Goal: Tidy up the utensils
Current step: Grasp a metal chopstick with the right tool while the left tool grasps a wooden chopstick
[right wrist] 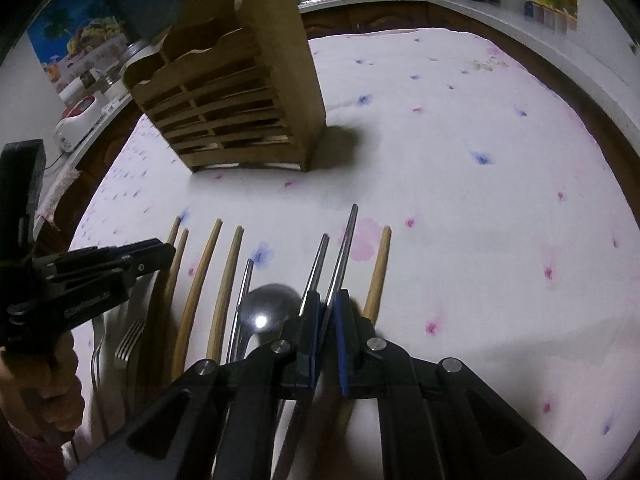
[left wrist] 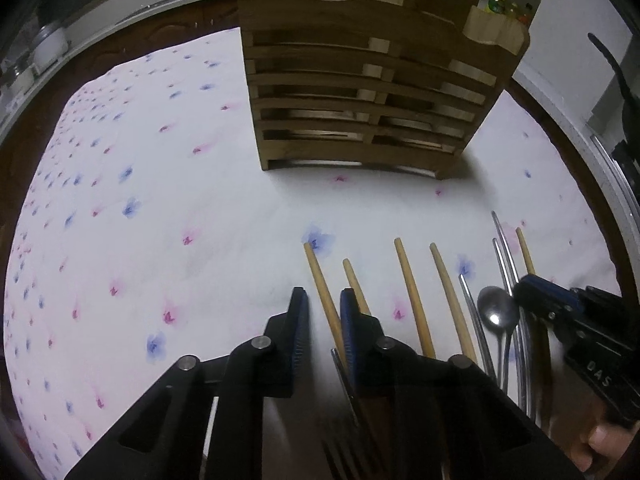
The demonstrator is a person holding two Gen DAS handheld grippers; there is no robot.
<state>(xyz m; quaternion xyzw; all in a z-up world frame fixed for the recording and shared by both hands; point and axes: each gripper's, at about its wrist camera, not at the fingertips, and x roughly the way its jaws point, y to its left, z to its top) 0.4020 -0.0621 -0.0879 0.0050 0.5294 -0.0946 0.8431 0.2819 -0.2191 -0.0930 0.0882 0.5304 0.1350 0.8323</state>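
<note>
A slatted wooden utensil holder (left wrist: pixel 360 92) stands on the flowered cloth; it also shows in the right wrist view (right wrist: pixel 236 100). Several wooden chopsticks (left wrist: pixel 412 296), metal chopsticks (left wrist: pixel 504 256) and a metal spoon (left wrist: pixel 496 312) lie in a row in front of it. My left gripper (left wrist: pixel 324 300) is open, its fingers either side of a wooden chopstick (left wrist: pixel 320 280). My right gripper (right wrist: pixel 328 304) is open, low over a metal chopstick (right wrist: pixel 344 248) that runs between its fingers. A fork (right wrist: pixel 128 340) lies at the row's left end.
The table cloth (left wrist: pixel 160 200) is white with pink and blue flowers. A wooden table edge (right wrist: pixel 624 148) curves round it. Counters with bottles and jars (right wrist: pixel 552 4) stand behind. A white appliance (right wrist: pixel 76 120) sits at the left.
</note>
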